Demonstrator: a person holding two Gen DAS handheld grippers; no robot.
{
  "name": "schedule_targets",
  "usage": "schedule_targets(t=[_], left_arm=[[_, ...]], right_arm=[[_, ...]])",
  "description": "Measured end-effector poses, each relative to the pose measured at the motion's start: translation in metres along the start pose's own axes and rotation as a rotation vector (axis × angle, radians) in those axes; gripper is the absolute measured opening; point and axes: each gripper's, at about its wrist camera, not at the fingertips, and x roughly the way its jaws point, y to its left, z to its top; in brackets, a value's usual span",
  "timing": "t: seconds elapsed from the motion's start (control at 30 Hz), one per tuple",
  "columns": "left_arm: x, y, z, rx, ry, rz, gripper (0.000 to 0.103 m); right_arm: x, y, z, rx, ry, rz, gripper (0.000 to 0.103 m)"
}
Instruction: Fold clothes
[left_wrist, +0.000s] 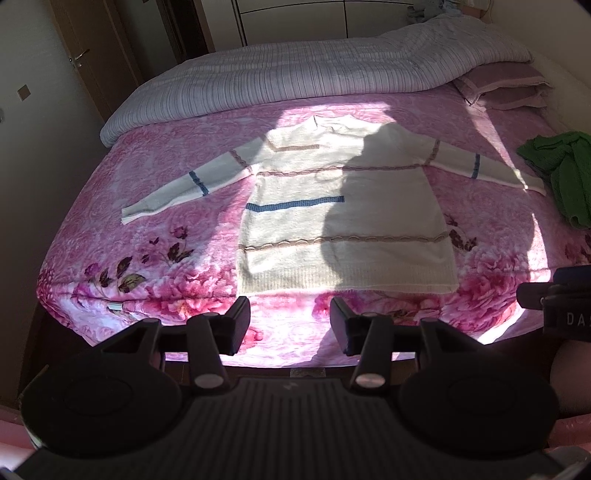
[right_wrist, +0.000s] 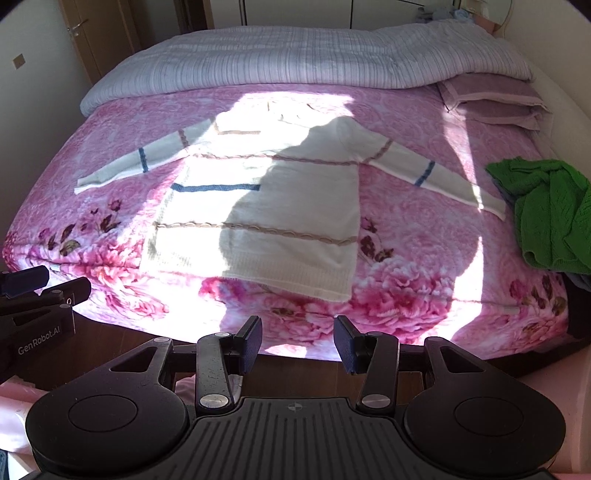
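A cream sweater (left_wrist: 332, 206) (right_wrist: 266, 206) with blue and tan stripes lies flat on the pink floral bedspread (left_wrist: 155, 236) (right_wrist: 424, 229), both sleeves spread out sideways and its hem toward me. My left gripper (left_wrist: 290, 321) hangs open just short of the bed's near edge, below the hem, holding nothing. My right gripper (right_wrist: 297, 343) is open too, off the bed's front edge, below the sweater's right hem corner, with nothing between its fingers. Each gripper shows at the edge of the other's view.
A crumpled green garment (left_wrist: 561, 170) (right_wrist: 550, 210) lies at the bed's right side, by the sweater's right cuff. A rolled striped duvet (left_wrist: 295, 77) (right_wrist: 295, 59) and a pillow (right_wrist: 491, 99) sit at the far end. A door (left_wrist: 92, 55) stands at far left. Dark wooden floor (right_wrist: 122, 332) is below.
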Motion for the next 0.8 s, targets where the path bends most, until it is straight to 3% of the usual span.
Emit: schedule_targets(t=[0.8], left_arm=[[0.02,-0.002,0.02,-0.036,0.017,0.006,0.043]], right_arm=[[0.021,-0.018,0.02,0.026,0.016,0.038,0.047]])
